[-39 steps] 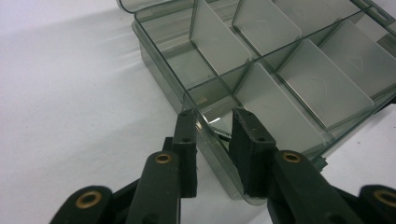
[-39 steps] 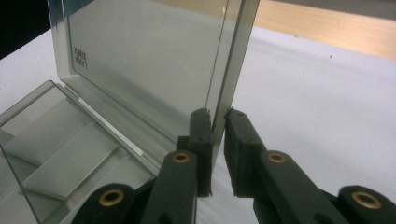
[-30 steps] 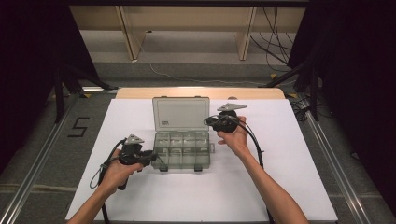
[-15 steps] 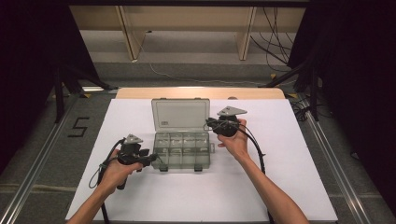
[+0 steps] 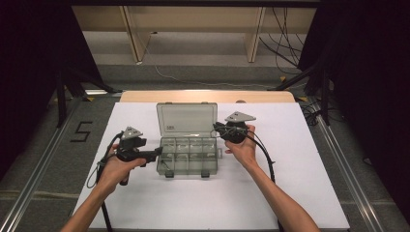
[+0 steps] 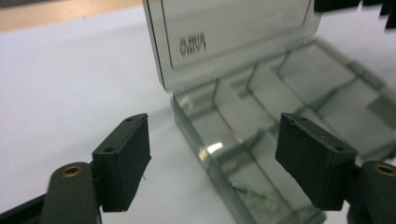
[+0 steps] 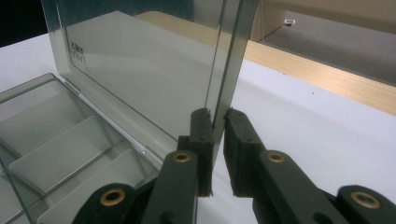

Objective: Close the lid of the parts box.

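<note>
We see the clear compartment box [image 5: 188,154] lying near the middle of the white desk [image 5: 300,193], its tray [image 6: 261,140] flat on the surface and split by thin walls into small cells. Its lid [image 5: 186,118] stands up from the far hinge edge, roughly upright, with a small embossed label near one corner. In the left gripper view a small clear part [image 6: 254,196] lies in the near cell of the tray; we cannot tell what it is.

Our right tongs [image 7: 218,140] are pinched on the side edge of the lid, one pad on each face of the thin plastic, and the lid rises straight out of them. In the high view these tongs [image 5: 220,129] sit at the lid's right edge, with the right hand [image 5: 244,150] just beside the tray's right end.

Our left tongs [image 6: 212,156] stand wide apart, and their jaws have just been opening. Nothing is pressed between the pads [image 6: 123,161]; the near-left corner of the tray shows in the gap behind them, apart from both pads. In the high view the left tongs [image 5: 157,152] point at the tray's left end, close to it, gripped in the left hand [image 5: 118,166].

Beyond the white sheet a wooden edge [image 5: 208,95] of the desk shows, and then the grey floor [image 5: 193,77].
</note>
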